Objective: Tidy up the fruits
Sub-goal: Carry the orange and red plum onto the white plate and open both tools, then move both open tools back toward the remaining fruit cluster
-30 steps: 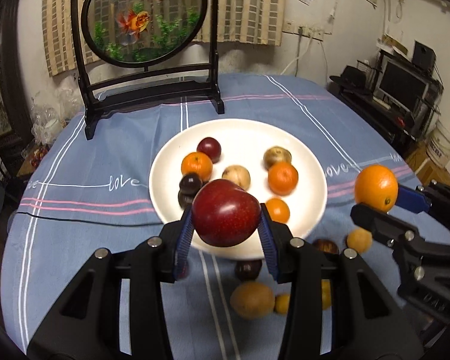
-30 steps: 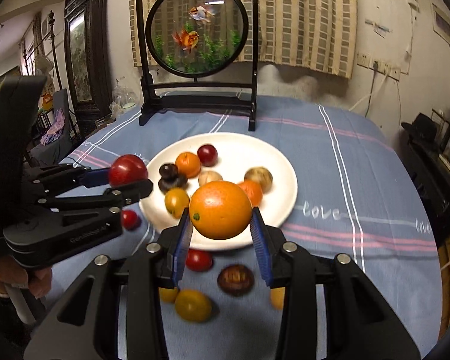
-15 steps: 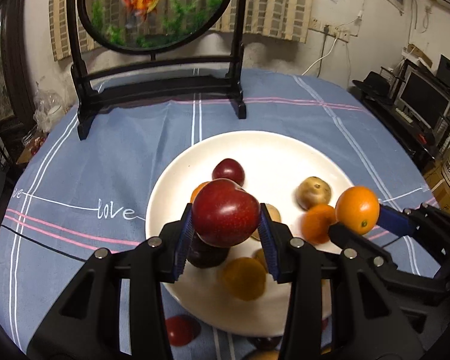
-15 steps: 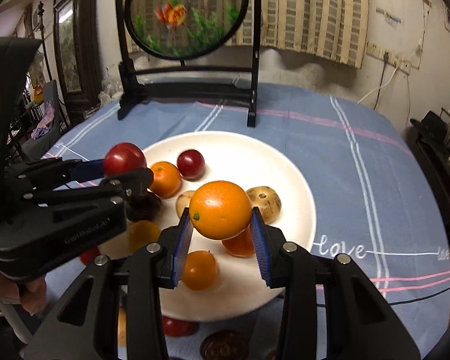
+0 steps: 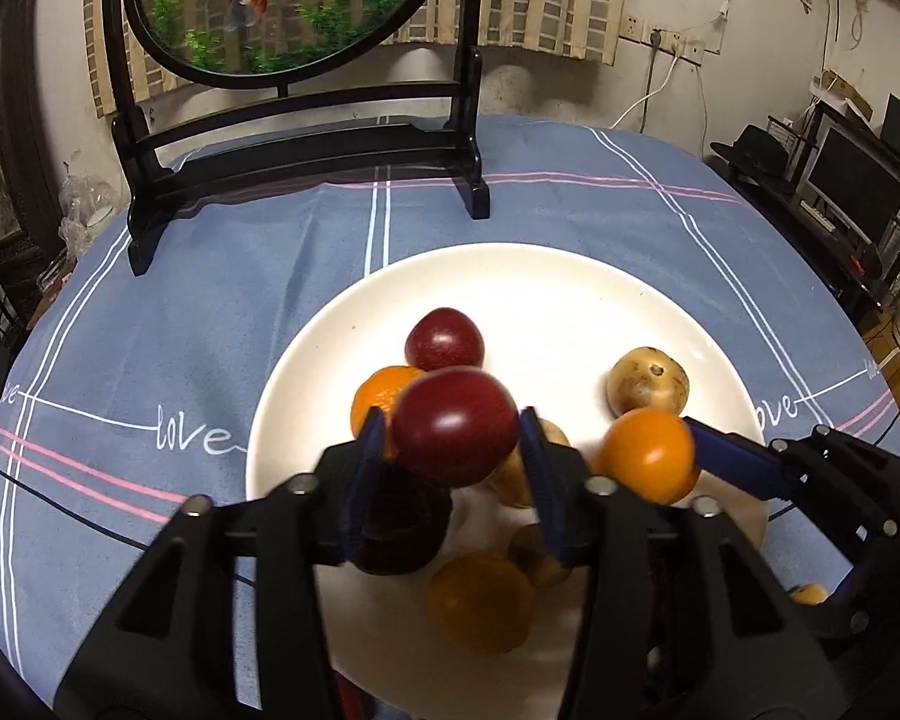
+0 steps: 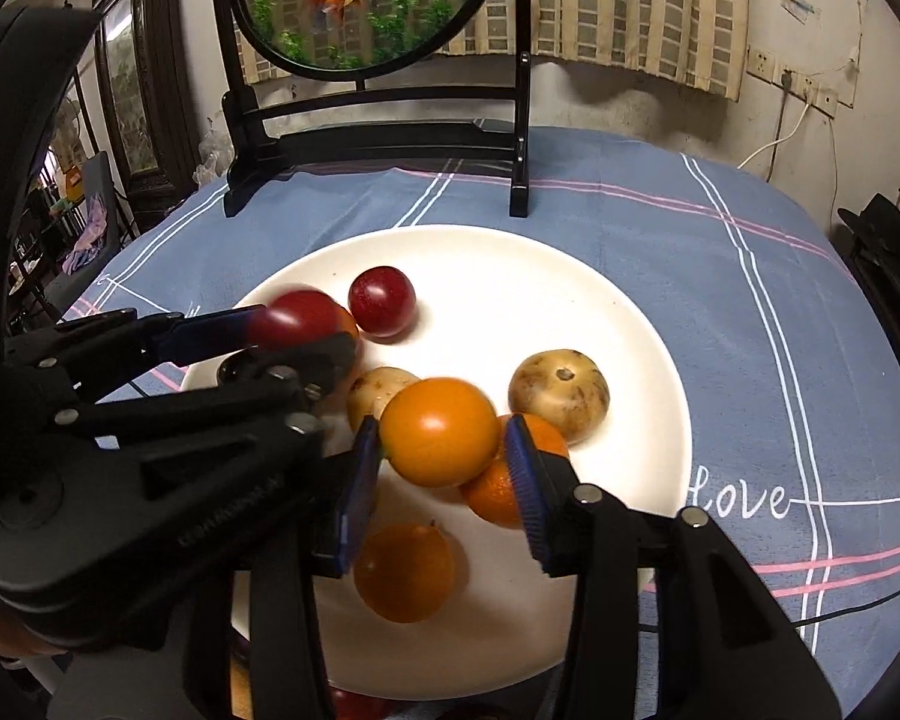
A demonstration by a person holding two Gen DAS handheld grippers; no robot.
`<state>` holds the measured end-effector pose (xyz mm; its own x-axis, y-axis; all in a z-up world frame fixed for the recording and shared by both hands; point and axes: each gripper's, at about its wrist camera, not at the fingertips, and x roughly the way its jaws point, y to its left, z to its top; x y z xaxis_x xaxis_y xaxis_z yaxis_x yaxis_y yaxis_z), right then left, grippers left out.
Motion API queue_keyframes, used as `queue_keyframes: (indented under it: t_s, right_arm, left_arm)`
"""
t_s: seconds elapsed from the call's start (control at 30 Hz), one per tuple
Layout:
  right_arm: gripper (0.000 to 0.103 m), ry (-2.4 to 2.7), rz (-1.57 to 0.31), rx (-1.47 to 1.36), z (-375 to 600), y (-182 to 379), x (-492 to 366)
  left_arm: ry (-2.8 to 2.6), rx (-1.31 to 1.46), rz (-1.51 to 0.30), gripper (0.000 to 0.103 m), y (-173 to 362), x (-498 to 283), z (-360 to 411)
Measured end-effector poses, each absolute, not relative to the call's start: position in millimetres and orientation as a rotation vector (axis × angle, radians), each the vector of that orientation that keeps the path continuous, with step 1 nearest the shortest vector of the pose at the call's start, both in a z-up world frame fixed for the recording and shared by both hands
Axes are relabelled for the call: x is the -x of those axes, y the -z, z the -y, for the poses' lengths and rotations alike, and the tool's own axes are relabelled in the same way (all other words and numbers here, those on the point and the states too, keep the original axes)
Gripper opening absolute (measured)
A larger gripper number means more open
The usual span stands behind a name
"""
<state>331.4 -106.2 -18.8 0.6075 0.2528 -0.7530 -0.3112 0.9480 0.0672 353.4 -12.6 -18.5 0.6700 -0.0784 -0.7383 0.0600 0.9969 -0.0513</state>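
Note:
My left gripper (image 5: 453,441) is shut on a dark red apple (image 5: 455,427) and holds it above the near left part of the white plate (image 5: 546,288). My right gripper (image 6: 441,450) is shut on an orange (image 6: 439,431) above the plate's (image 6: 570,276) middle. In the left wrist view the right gripper (image 5: 660,456) shows at the right with its orange (image 5: 648,455). In the right wrist view the left gripper (image 6: 288,324) shows at the left with the apple (image 6: 297,318). The plate holds a red plum (image 5: 444,339), brown round fruits (image 5: 648,381), oranges and a dark fruit.
A black stand with a round goldfish panel (image 5: 294,144) stands at the back of the blue tablecloth (image 5: 150,312). A few fruits lie on the cloth near the plate's front rim, mostly hidden. Shelves and a monitor (image 5: 858,186) are off to the right.
Both grippers have moved forward and lower over the plate, each still holding its fruit. The fruits on the cloth have slid out of view below.

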Motion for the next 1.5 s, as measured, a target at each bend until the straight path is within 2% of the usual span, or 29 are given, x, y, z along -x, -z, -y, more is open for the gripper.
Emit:
queue_keyframes:
  t_s: [0.03,0.4,0.43,0.47,0.7,0.77,1.13,1.5]
  right_arm:
    - [0.053,-0.323,-0.853,0.074,106,18,-330]
    - [0.054,-0.252,-0.817,0.073,124,1,-308]
    - [0.054,-0.239,-0.813,0.067,128,0,-304]
    - [0.054,-0.236,-0.812,0.053,131,-2,-300]
    - [0.056,-0.213,-0.812,0.01,152,-10,-266]
    - [0.058,-0.207,-0.803,-0.008,158,-12,-252]
    - [0.061,-0.198,-0.826,-0.055,170,2,-189]
    - [0.062,-0.269,-0.902,-0.047,156,25,-164]
  left_arm:
    - [0.087,0.029,-0.834,0.063,18,-352,12]
    - [0.058,0.041,-0.79,0.069,-3,-324,2]
    - [0.054,0.039,-0.786,0.072,-5,-321,2]
    - [0.044,0.034,-0.783,0.079,-6,-315,0]
    - [0.038,-0.002,-0.771,0.084,-9,-269,-3]
    - [0.04,-0.006,-0.755,0.092,-11,-253,-4]
    - [0.04,-0.01,-0.764,0.093,7,-194,-21]
    - [0.013,0.036,-0.808,0.093,29,-159,-37]
